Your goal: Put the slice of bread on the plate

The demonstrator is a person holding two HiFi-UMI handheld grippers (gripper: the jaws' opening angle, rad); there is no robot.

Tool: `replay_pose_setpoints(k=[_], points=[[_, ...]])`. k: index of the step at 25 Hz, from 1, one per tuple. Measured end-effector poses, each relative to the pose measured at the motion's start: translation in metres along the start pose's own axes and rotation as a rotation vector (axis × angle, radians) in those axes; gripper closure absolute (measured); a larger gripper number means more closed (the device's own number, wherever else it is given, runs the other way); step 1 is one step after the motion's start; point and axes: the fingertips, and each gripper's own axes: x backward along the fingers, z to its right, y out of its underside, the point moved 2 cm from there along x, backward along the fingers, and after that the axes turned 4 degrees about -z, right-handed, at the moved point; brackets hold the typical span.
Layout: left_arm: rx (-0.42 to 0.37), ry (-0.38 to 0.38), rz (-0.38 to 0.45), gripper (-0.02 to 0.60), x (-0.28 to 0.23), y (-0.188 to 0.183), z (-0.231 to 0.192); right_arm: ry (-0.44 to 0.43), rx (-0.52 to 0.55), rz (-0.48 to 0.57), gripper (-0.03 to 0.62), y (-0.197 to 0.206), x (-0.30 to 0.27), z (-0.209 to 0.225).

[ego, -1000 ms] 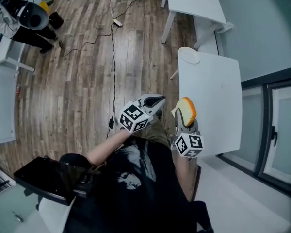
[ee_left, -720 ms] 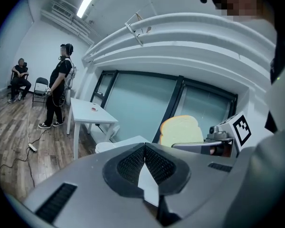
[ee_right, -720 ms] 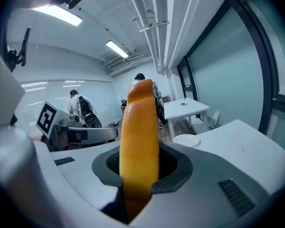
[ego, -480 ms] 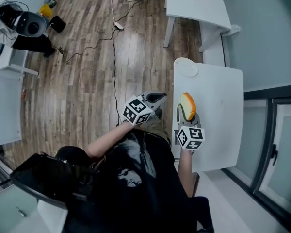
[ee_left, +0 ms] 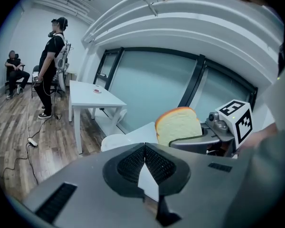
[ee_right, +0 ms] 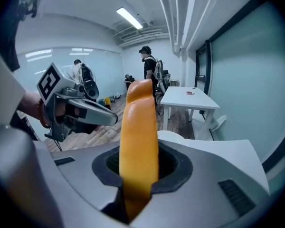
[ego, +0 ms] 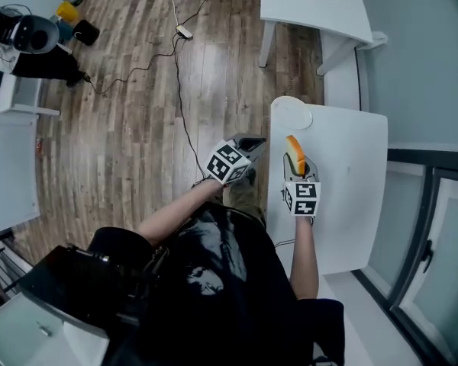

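Bread pinched on edge between its jaws, the right gripper held the slice of bread above the white table. Within the last second it had closed on the plate at 12 o'clock, so placing looked near. The left gripper, jaws pressed together and empty, had advanced alongside at 9 o'clock.

Bread: soft slice of bread, golden-orange crust between the right gripper's fingers, pale cream face.
Plate: white round plate, plain, beyond the fingertips.
Table: white rectangular table, unpatterned.
Grippers: right gripper and left gripper, grey shells, black ribbed pads.
Markers: marker cubes, black-and-white squares.
Floor: brown wood-plank floor, streaky grain.
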Motion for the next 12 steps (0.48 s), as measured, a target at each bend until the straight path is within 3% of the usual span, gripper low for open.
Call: replay_pose_setpoints(k=[7, 12], points=[[-0.013, 0.004, -0.073, 0.577, -0.05, -0.003, -0.045, 0.029, 0.169, -0.127, 0.496, -0.005, -0.071, 0.022], [0.022, -0.01, -0.113, 0.577, -0.081, 0.0, -0.075, 0.106, 0.352, -0.239, 0.496, -0.001, -0.121, 0.052]])
